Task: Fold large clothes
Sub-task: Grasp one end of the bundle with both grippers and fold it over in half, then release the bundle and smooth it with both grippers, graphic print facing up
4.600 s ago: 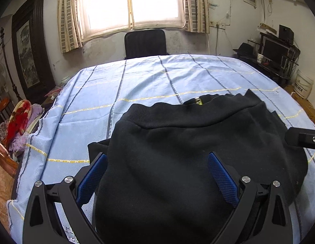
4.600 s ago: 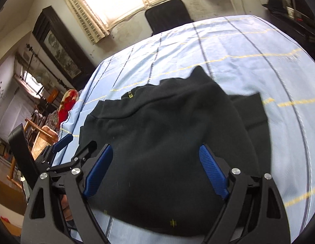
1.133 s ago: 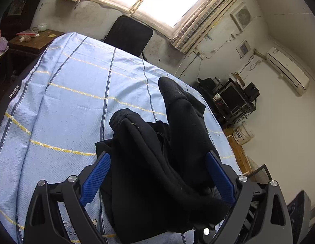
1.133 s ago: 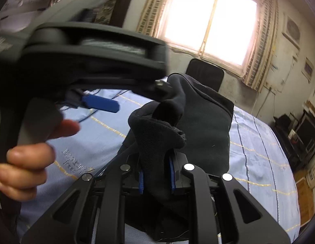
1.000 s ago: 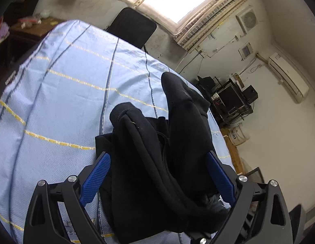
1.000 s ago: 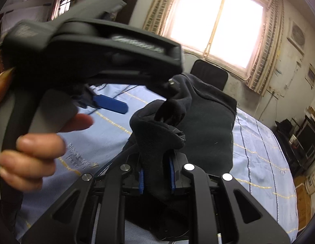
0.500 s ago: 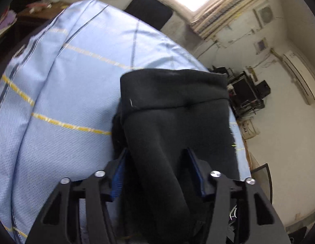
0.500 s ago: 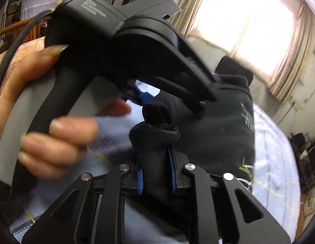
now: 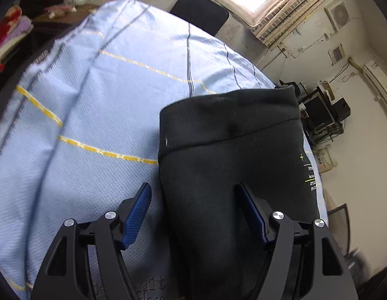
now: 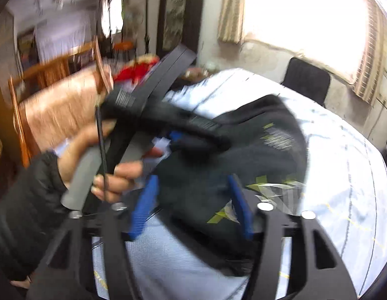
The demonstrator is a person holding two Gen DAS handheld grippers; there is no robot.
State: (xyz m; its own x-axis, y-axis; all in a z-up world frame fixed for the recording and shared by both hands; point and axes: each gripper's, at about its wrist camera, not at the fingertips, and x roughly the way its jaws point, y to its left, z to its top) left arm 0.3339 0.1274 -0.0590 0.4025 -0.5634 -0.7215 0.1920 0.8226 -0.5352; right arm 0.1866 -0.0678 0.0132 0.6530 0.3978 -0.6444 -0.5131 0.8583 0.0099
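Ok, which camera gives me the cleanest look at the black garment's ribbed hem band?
The left wrist view: the ribbed hem band lies sharp and unobstructed across the far end of the black garment. The right wrist view is motion-blurred, showing mostly the printed side, partly hidden by the left gripper.

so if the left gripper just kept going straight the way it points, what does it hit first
Most likely the black garment. The left gripper has its jaws opening, with the folded cloth lying between the fingers and stretching ahead of them. The blue sheet lies under it; depth is hard to judge.
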